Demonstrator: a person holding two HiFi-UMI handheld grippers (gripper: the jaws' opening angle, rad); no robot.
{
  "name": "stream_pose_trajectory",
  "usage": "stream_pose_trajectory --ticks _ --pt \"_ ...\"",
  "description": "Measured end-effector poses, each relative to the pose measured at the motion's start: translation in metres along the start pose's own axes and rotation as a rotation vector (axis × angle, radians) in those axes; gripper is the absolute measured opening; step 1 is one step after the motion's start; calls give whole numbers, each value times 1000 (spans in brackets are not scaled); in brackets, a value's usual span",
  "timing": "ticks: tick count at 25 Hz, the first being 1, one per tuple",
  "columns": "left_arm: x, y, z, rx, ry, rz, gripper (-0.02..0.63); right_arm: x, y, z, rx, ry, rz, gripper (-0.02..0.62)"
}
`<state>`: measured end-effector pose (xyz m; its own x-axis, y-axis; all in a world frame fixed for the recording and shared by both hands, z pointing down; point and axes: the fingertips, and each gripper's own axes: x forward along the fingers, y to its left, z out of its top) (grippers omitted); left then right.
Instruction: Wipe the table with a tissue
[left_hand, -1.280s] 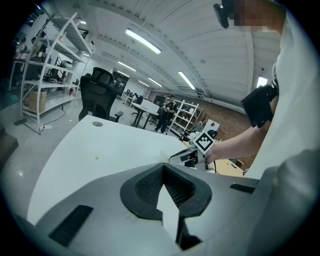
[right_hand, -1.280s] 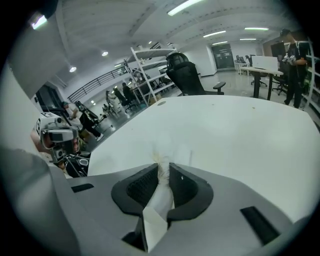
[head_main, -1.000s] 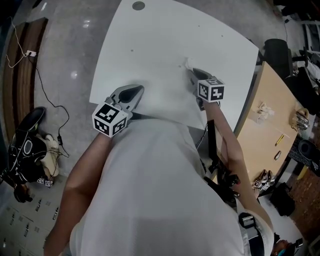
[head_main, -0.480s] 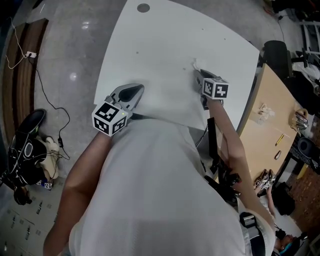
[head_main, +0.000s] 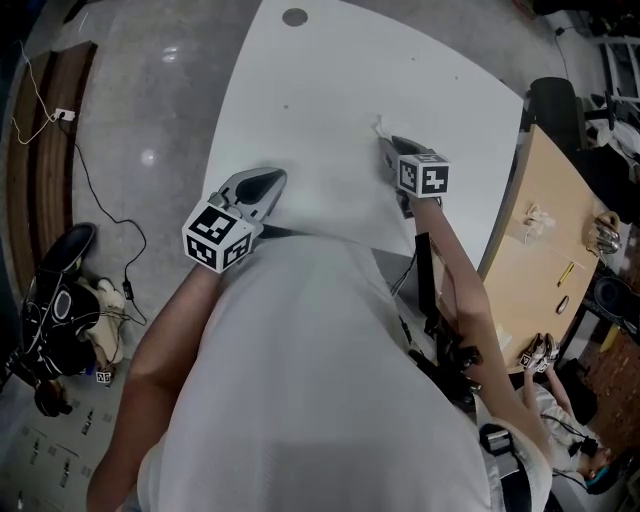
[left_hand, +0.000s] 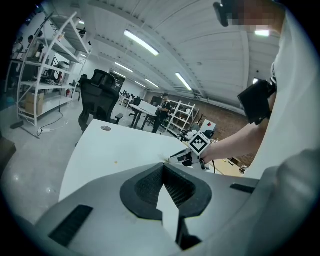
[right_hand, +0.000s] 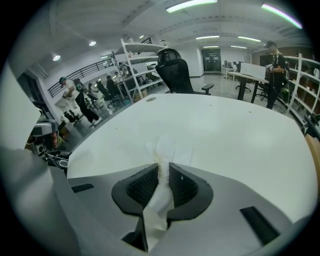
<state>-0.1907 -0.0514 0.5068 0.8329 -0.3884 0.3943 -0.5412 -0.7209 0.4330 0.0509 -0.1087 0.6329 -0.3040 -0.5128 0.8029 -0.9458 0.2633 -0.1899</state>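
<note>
The white table (head_main: 330, 90) fills the upper middle of the head view. My right gripper (head_main: 387, 146) rests on its right part, shut on a white tissue (head_main: 378, 127) that sticks out ahead of the jaws and touches the tabletop. In the right gripper view the tissue (right_hand: 163, 148) is pinched between the jaws of my right gripper (right_hand: 163, 163) and fans out on the table (right_hand: 225, 130). My left gripper (head_main: 270, 181) stays at the table's near left edge, shut with nothing in it. In the left gripper view my left gripper (left_hand: 163, 165) points over the table (left_hand: 110, 150) towards the right gripper (left_hand: 186, 157).
A round grommet hole (head_main: 294, 17) is at the table's far end. A black office chair (head_main: 553, 105) and a wooden desk (head_main: 535, 250) with small items stand to the right. Cables and bags (head_main: 60, 300) lie on the floor at left. Shelving racks (left_hand: 47, 65) stand beyond.
My right gripper slid the tissue a little to the right over the table, then back to the left. The left gripper stayed where it was.
</note>
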Motion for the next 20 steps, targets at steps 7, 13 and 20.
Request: stream_pose_trajectory --ticks 7,13,20 --pt "-17 14 -3 5 2 1 5 16 76 -3 -92 14 128 69" --pt "-22 18 -1 13 -10 -11 6 23 154 -21 -239 100 278 69" --pt "-28 24 4 17 -29 -6 6 15 190 -22 -241 81 435 71"
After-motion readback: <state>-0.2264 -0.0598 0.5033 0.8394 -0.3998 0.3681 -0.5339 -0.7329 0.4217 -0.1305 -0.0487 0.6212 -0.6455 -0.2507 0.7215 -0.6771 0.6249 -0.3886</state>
